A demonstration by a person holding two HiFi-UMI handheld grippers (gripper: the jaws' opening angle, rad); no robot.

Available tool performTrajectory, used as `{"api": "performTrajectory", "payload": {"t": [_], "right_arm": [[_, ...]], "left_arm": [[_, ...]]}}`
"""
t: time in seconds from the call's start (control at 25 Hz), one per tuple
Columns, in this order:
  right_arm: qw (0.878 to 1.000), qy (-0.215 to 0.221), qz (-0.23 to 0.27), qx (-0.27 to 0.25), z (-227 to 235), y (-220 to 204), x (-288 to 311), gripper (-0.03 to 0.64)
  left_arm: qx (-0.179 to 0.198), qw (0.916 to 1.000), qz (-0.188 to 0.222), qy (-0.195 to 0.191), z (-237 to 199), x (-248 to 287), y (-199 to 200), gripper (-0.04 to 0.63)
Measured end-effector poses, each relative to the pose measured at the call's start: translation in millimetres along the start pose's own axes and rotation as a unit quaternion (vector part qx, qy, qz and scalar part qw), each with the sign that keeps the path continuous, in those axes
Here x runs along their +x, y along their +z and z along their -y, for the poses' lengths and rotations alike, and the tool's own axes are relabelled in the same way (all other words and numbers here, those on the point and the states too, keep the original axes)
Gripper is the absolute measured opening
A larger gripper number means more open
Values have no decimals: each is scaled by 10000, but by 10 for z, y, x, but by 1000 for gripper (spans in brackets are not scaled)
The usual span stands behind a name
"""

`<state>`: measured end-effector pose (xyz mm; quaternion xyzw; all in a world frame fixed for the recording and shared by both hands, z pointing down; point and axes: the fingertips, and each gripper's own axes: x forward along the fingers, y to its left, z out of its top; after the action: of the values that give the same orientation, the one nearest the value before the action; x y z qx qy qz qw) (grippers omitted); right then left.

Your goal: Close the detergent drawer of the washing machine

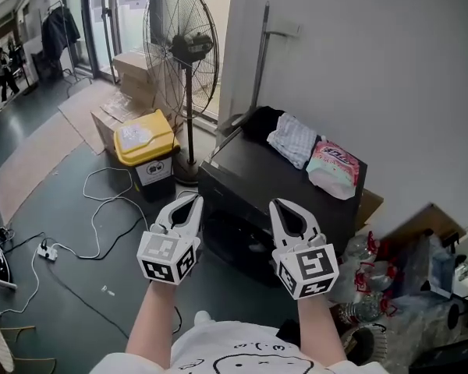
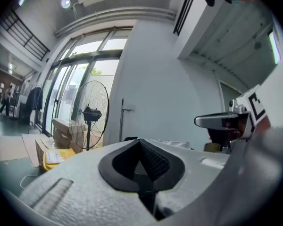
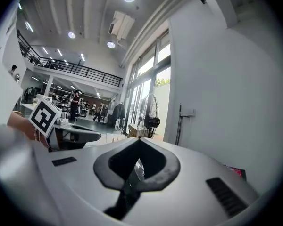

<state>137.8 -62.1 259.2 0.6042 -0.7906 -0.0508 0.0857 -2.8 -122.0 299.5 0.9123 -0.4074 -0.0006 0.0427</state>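
- Left gripper (image 1: 190,199) and right gripper (image 1: 284,204): jaws pressed together, empty, level.
- Washing machine (image 1: 249,168) sits just beyond them; drawer not discernible.
- Step: approach. Next: lower, find drawer, push.

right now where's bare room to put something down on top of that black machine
The washing machine's top is bare on its front-left half. The checked cloth and pink packet crowd the back right. The floor left of it is mostly open, crossed only by white cables near the yellow-lidded bin. The floor right of it is cluttered with bottles.
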Motion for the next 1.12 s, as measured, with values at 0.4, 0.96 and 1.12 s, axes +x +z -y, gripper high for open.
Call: {"api": "performTrajectory", "payload": {"t": [0.4, 0.96, 1.12], "right_arm": [[9982, -41, 438, -419, 143, 398, -113, -3], [9935, -376, 677, -835, 218, 619, -307, -4], [9936, -374, 668, -829, 222, 630, -329, -3]], "left_arm": [[1270, 9890, 682, 331, 121, -251, 777, 18], [1504, 9823, 1080, 274, 209, -368, 1101, 18], [1283, 9846, 1165, 225, 195, -385, 1153, 18]]}}
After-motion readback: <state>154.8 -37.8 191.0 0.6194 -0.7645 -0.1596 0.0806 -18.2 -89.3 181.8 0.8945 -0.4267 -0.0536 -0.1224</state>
